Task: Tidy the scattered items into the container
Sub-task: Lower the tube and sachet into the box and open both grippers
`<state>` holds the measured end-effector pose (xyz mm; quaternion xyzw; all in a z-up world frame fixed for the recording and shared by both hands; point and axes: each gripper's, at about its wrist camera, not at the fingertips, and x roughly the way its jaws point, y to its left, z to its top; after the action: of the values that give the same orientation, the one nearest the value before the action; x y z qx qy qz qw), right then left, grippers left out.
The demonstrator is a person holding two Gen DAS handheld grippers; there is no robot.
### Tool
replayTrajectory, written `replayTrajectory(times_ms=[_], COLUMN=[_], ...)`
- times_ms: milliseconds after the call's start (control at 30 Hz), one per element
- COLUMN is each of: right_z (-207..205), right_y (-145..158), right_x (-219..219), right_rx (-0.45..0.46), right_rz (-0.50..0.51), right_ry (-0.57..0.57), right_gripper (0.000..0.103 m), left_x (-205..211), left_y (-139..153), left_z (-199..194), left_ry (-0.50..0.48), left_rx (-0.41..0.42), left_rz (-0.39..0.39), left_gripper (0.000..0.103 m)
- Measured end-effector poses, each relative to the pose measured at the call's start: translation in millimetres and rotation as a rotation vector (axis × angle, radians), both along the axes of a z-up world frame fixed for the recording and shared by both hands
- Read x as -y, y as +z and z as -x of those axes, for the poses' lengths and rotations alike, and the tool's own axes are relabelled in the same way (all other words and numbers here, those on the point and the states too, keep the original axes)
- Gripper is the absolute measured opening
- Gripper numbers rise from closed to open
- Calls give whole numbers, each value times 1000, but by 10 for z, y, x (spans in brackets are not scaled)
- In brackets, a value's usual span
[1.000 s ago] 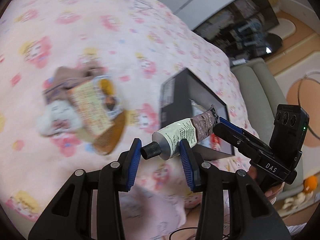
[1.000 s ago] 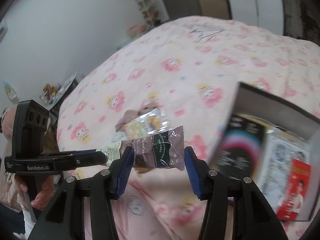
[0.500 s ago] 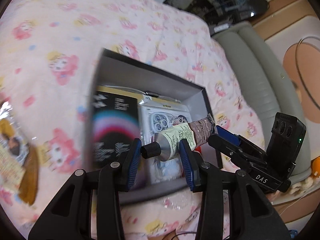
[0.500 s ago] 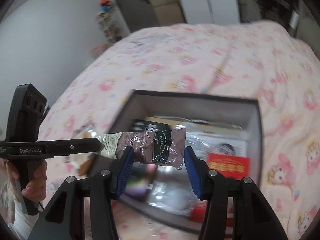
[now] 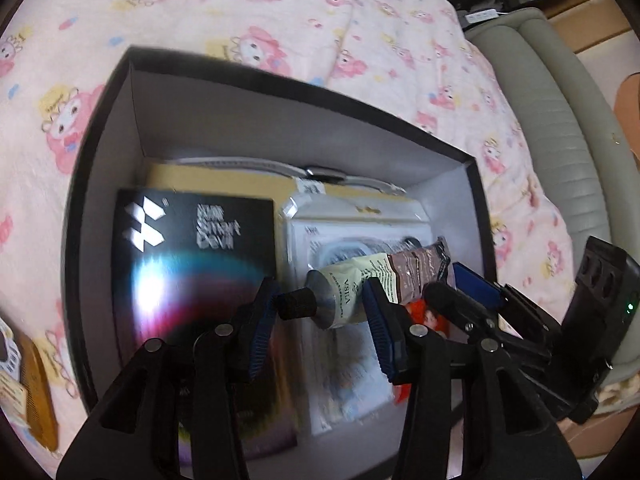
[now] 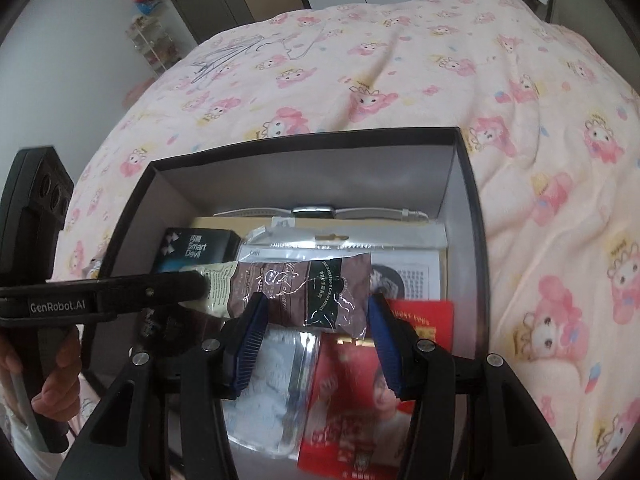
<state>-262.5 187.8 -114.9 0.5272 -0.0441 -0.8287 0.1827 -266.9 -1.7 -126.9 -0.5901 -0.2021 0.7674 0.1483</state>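
Left wrist view. The left gripper (image 5: 320,320) holds the cap end of a hand cream tube (image 5: 360,284); its blue pads (image 5: 262,320) stand either side of the black cap and the shoulder of the tube, part closed, and whether they press it cannot be told for certain. The tube lies crosswise, suspended above the open black box (image 5: 100,152), not resting on the contents. The right gripper (image 5: 464,296) enters from the right edge and meets the tube's crimped brown end; its fingertips are largely hidden behind the tube. Inside the box lie a black packet (image 5: 192,248) marked "Smart Devil", a clear blister pack (image 5: 352,224) beside it, and a watch (image 5: 320,172) along the far wall. The box sits on a pink cartoon-print blanket (image 5: 280,20). A comb (image 5: 36,392) lies on the blanket outside the box, at the lower left edge.

Right wrist view. The right gripper (image 6: 316,328) has its pads (image 6: 248,332) set apart around the brown end of the tube (image 6: 312,292), at a medium width; contact with the tube is not clear. The left gripper (image 6: 192,284) reaches in from the left and covers the pale end of the tube. The tube hangs over the middle of the box (image 6: 468,208). Below it lie a red packet (image 6: 352,400) and a silver packet (image 6: 272,380); the watch (image 6: 312,211) lies against the far wall.
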Motion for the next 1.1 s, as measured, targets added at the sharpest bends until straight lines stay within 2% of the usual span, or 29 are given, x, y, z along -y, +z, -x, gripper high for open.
replayTrajectory(times_ms=[167, 333, 400, 467, 533, 633, 700, 767, 867, 967, 1033, 1100], right_z=[284, 456, 451, 415, 388, 410, 419, 414, 418, 445, 444, 415], right_y=[49, -148, -175, -111, -32, -9, -28, -54, -75, -79, -78, -64], right_x=[104, 96, 108, 76, 4, -49, -34, -10, -9, -16, -14, -19], right_rx=[-17, 44, 40, -7, -38, -39, -47, -45, -35, -24, -22, -29], right_rz=[-24, -16, -28, -48, -13, 36, 26, 12, 12, 25, 24, 21], right_ry=[13, 0, 7, -8, -34, -62, -62, -53, -51, -56, -53, -55], right_gripper=[48, 49, 49, 49, 48, 48, 47, 48, 48, 47, 48, 47], left_x=[75, 8, 3, 42, 86, 137, 138, 87, -51, -226, -275, -258], left_y=[33, -174, -183, -125, -107, -175, -276, -367, -405, -435, -372, -226], left_z=[281, 449, 419, 358, 333, 407, 501, 580, 641, 692, 677, 573], left_ry=[42, 35, 47, 84, 133, 200, 224, 215, 172, 90, 84, 82], left_rx=[-20, 33, 17, -19, -35, -19, 9, 35, 43, 84, 72, 17], left_rz=[8, 33, 42, 42, 48, 76, 56, 17, 14, -80, -61, -28], left_gripper=[46, 43, 42, 39, 39, 36, 33, 32, 33, 33, 33, 33])
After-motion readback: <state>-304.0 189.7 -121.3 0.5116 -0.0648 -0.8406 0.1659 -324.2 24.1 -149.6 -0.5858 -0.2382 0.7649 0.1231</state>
